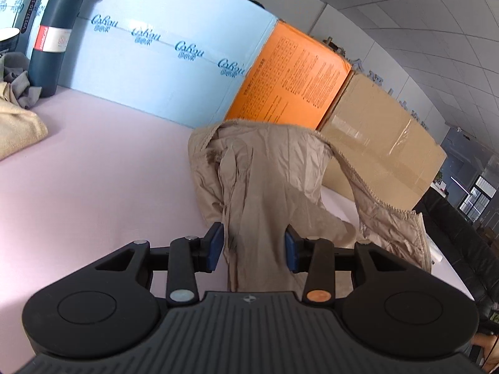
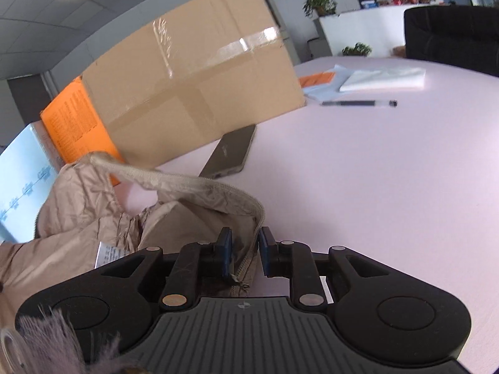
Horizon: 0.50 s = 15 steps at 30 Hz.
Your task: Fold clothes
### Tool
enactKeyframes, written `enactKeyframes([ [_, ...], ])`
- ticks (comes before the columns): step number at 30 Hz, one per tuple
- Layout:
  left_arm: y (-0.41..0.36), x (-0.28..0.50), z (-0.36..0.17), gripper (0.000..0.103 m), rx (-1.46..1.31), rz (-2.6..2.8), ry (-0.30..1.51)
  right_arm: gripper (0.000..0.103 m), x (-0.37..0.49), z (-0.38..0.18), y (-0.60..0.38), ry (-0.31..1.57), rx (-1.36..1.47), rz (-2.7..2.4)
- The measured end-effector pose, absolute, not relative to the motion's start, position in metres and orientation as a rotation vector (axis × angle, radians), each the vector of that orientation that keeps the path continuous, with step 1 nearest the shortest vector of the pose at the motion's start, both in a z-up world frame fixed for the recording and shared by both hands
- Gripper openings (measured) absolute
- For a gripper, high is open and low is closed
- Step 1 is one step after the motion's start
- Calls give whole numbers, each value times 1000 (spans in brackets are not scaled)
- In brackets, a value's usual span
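Note:
A beige quilted jacket [image 1: 265, 168] hangs bunched and lifted off the pink table [image 1: 93, 171]. In the left wrist view my left gripper [image 1: 254, 246] is shut on a thick fold of it, and the fabric fills the gap between the blue pads. From there the zipper hem [image 1: 368, 187] arcs off to the right. The right wrist view shows the jacket [image 2: 87, 199] crumpled at the left, with a white care label [image 2: 109, 254] showing. My right gripper [image 2: 245, 249] is shut on the zipper edge [image 2: 246, 258], which rises from the pads and curves back leftward.
A dark blue thermos [image 1: 59, 31], grey cloth [image 1: 18, 84] and a folded beige cloth [image 1: 15, 124] sit far left. A light blue panel [image 1: 162, 62], orange box [image 1: 293, 81] and cardboard box [image 2: 193, 87] wall the back. On the table lie a flat grey device [image 2: 230, 152], pen [image 2: 358, 103] and papers [image 2: 383, 78].

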<state>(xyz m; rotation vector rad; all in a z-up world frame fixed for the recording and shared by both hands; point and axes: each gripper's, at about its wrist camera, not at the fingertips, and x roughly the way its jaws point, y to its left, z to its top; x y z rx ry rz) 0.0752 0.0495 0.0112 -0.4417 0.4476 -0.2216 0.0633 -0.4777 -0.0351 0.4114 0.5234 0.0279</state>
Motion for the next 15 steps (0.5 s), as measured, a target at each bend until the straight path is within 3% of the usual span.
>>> enactKeyframes([
  [2,53,70,24,37,-435,-210,387,27,68,-34,-466,564,364,130],
  [4,55,68,34,47,-418,-207,345,36,68,-32,-452,580,316,210],
  [6,56,69,39,59,-411,-196,336,62,65,-31,-443,567,277,224],
  [10,69,76,32,84,-428,-158,375,86,49,-26,-442,483,253,40],
  [15,81,101,14,86,-467,-137,537,90,24,-16,-442,277,202,-43],
])
